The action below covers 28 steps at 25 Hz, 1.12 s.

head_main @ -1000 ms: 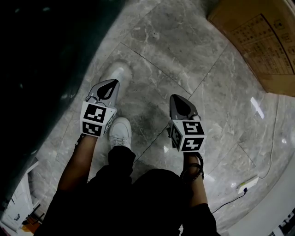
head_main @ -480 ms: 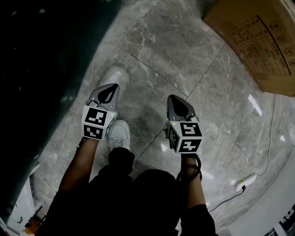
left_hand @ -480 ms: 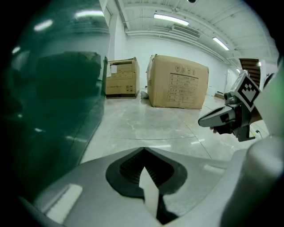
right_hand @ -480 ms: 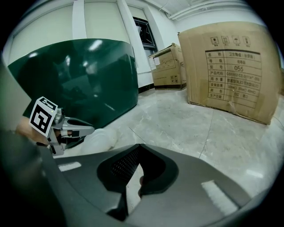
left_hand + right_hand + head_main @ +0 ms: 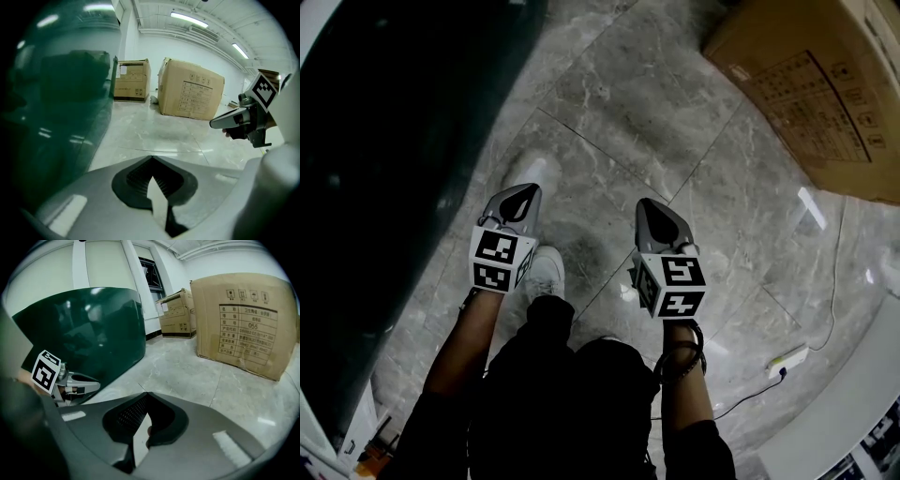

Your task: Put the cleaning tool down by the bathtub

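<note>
Both grippers empty, jaws clenched.
L gripper (image 5: 525, 191) near green bathtub (image 5: 384, 169) at 9 o'clock; R gripper (image 5: 646, 205); cardboard box (image 5: 811, 94) at 1.

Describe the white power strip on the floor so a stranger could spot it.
Start from the big cardboard box at the head view's upper right and follow the grey marble floor down past the right gripper. The power strip lies there, the only small white bar, trailing a thin cable.

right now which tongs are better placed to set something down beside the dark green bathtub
Left. The left tongs hang close beside the glossy dark green bathtub; the right tongs are farther out over the grey marble floor. Both tongs are shut and hold nothing.
</note>
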{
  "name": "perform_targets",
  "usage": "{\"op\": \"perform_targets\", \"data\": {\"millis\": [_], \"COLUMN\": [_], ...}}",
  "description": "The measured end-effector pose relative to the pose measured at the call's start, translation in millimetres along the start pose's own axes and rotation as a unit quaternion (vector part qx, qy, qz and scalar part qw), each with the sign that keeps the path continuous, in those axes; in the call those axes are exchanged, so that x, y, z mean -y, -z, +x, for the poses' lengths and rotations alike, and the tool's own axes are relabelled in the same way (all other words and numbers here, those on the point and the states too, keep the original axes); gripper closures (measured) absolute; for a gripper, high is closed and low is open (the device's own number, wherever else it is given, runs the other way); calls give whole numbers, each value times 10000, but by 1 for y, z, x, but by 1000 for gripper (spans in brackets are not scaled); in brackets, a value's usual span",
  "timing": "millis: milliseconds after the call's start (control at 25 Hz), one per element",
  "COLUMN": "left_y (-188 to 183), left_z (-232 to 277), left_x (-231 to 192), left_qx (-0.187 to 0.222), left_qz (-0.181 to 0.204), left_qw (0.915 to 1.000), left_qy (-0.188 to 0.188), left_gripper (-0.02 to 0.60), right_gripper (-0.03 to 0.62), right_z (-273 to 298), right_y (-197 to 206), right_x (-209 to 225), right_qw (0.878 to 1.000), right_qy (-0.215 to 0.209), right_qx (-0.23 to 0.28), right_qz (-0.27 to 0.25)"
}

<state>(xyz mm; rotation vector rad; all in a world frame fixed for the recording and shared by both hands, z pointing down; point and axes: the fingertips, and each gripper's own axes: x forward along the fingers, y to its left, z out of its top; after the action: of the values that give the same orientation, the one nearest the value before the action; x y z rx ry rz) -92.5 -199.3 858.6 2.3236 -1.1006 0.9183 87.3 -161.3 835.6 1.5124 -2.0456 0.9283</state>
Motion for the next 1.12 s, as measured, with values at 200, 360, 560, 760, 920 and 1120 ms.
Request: {"op": "perform_targets", "data": {"millis": [200,360,560,760,920,1120], "left_y": [-28,-43,-66,-94,-125,-168], "left_z": [-21,-45,-80,-122,-153,-189], "left_x": [6,15,14,26,37,53], "left_qx": [-45,-195,-375,-504,-532,-527], "left_qz": [-120,-210,-215,-214,-284,-135], "left_qw": [9998,9994,9987,9979,9975,9974], "left_qy": [120,218,271,332,382,471], "left_gripper": [581,581,581,581,581,581], "right_gripper": [571,571,571,571,571,571], "right_z": [-23,-49,-80,-119,-152,-193], "right_y": [-25,-46,-81,-114,-141,-186], "right_x": [-20,-34,-47,-67,-76,-84], "right_qw": [10000,9998,9996,9992,9990,9993], "right_qy": [-35,-20,47,46,83,127], "right_qx": [-63,-176,-270,-348,-390,-285], "right_qz": [55,88,119,174,206,211]}}
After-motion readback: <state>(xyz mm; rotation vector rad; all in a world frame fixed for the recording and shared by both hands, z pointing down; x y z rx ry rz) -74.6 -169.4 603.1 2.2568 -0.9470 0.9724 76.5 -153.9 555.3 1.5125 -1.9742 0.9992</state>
